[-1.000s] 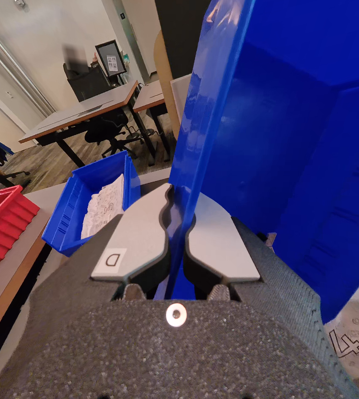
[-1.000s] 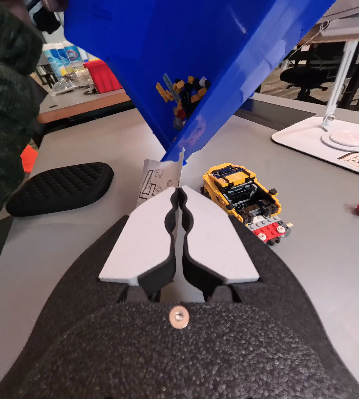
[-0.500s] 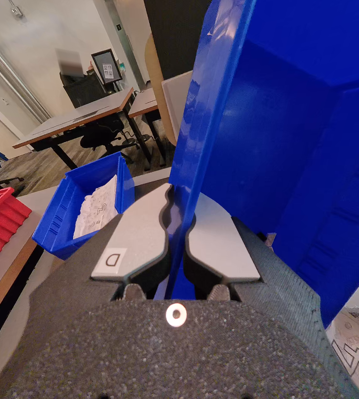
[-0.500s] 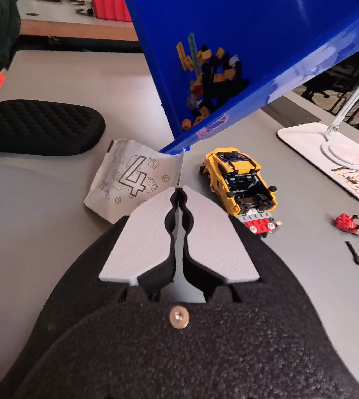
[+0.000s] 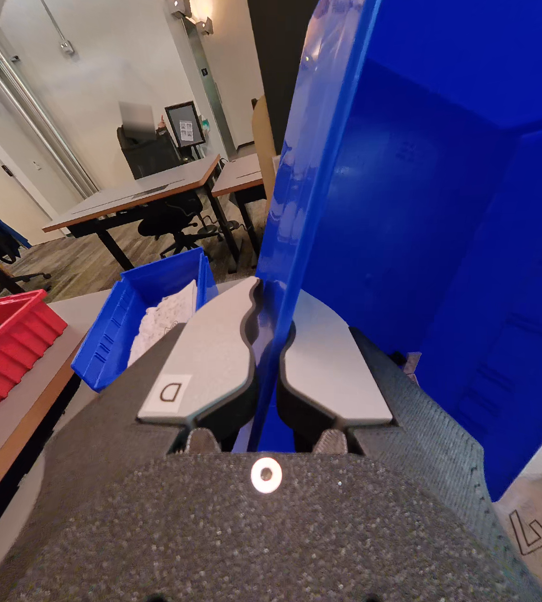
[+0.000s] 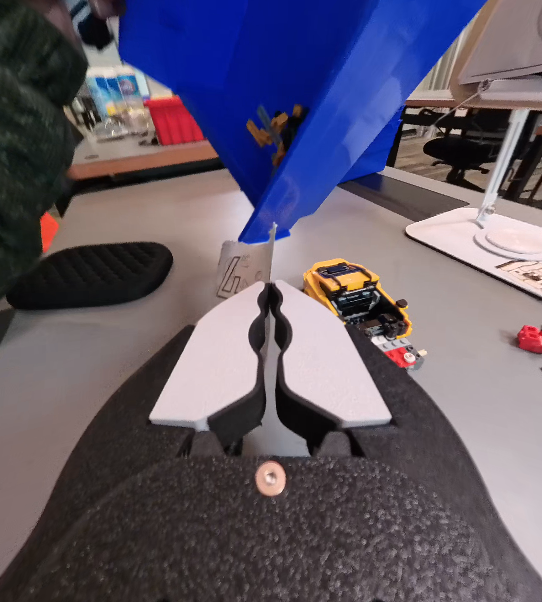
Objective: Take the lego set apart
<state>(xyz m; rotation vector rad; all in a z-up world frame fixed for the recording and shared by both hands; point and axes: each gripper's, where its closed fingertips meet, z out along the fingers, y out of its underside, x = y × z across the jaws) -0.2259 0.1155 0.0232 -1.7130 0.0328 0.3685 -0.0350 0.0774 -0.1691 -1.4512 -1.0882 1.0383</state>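
Left gripper (image 5: 271, 312) clamped on wall of tipped blue bin (image 5: 426, 228), held above grey table (image 6: 165, 211). Loose bricks (image 6: 272, 133) (yellow, black) heaped at low corner of bin. Right gripper (image 6: 270, 286) pinched on edge of white paper bag (image 6: 240, 270); bag mouth just under bin's low corner. Yellow car (image 6: 354, 293), roof off, on table just right of right gripper. Small red piece (image 6: 533, 338) farther right. Second blue bin (image 5: 152, 312) and red bin (image 5: 5, 342) to left.
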